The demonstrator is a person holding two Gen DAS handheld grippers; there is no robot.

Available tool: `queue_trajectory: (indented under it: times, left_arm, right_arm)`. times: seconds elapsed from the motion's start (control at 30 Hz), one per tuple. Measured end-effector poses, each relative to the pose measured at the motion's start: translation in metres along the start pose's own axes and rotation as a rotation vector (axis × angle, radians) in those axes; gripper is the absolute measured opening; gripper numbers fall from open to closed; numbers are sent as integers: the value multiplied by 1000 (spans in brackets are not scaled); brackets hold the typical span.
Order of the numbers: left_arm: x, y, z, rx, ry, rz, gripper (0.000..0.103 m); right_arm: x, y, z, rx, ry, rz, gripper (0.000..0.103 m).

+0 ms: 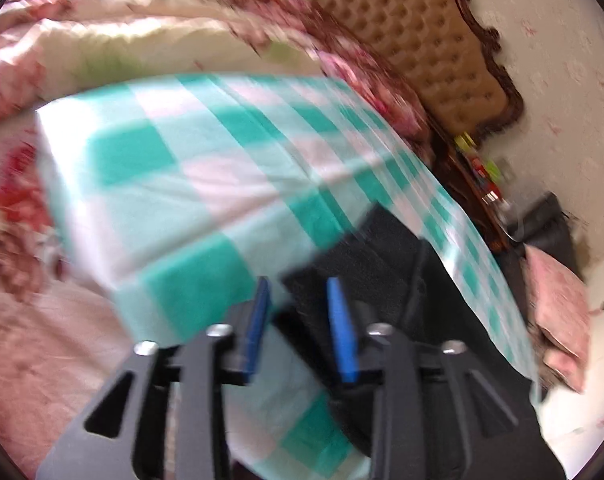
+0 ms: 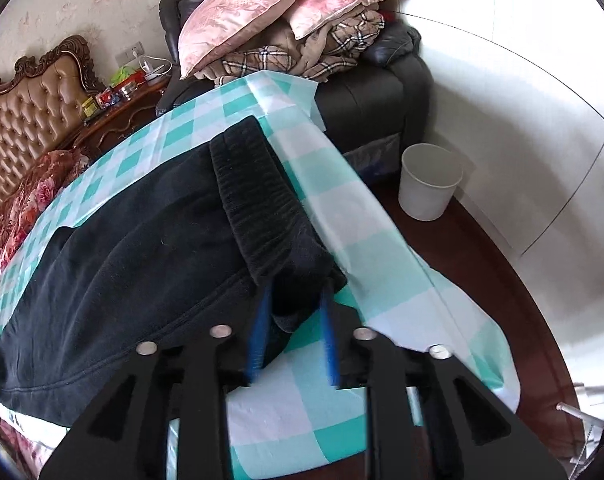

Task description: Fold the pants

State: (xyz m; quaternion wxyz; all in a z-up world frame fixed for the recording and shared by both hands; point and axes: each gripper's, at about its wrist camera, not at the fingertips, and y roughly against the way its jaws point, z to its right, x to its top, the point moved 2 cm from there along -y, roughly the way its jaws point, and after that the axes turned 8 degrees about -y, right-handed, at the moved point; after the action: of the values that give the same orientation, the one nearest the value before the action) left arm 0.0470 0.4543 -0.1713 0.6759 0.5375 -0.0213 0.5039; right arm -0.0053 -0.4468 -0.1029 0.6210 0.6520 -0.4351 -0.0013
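Observation:
Black pants (image 2: 133,248) lie across a green-and-white checked cloth (image 2: 342,208) on the bed, the ribbed waistband (image 2: 257,196) folded on top at the right. My right gripper (image 2: 295,298) is open, its blue fingers (image 2: 261,320) on either side of the waistband's near corner. In the blurred left wrist view, my left gripper (image 1: 299,294) is open just above the cloth (image 1: 173,184), with a dark edge of the pants (image 1: 366,248) between and beyond its fingertips. Whether it touches the fabric is unclear.
A floral quilt (image 1: 101,40) and tufted headboard (image 1: 414,32) lie beyond the cloth. A dark armchair (image 2: 382,92) piled with pillows (image 2: 261,4) and blankets, a nightstand (image 2: 121,96) and a white bin (image 2: 428,180) on the dark floor stand at the right.

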Motion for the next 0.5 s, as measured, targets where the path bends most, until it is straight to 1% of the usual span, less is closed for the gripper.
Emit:
queue_trajectory:
  times: [0.03,0.07,0.1,0.13,0.2,0.23,0.27,0.33,0.37,0.4,0.43,0.47,0.5]
  left_arm:
    - [1,6,0,17,-5,21,38]
    - [4,16,1,52,-23,58,38]
    - [6,25,6,71,-52,94,38]
    - [8,32,15,82,-96,128,38]
    - [9,41,51,107,-267,193,44]
    - [6,41,71,104,-353,215,53]
    - [1,38,97,71,-455,232,59]
    - [-10,25,138,0,-578,210,63]
    - [-18,11,163,-47,-636,163,64]
    - [-22,-1,179,-82,-664,109,64]
    - [-25,-9,189,-108,-675,76,63]
    - [-30,-22,206,-174,-691,31,63]
    - [-36,-35,221,-210,-711,-11,62]
  right_arm:
    - [2,7,3,-28,0,23,47]
    - [4,15,7,-53,-2,55,54]
    - [6,21,9,-65,-5,74,57]
    - [9,29,11,-76,-12,100,57]
    - [16,40,6,-77,0,146,62]
    - [20,43,-6,-62,34,169,64]
    - [21,44,-14,-51,60,179,69]
    - [26,42,-52,-16,155,191,71]
    - [26,38,-74,19,210,189,73]
    - [27,34,-90,43,252,184,75]
    - [26,28,-109,59,304,180,75]
    - [26,21,-125,62,349,180,75]
    - [26,9,-145,63,404,179,75]
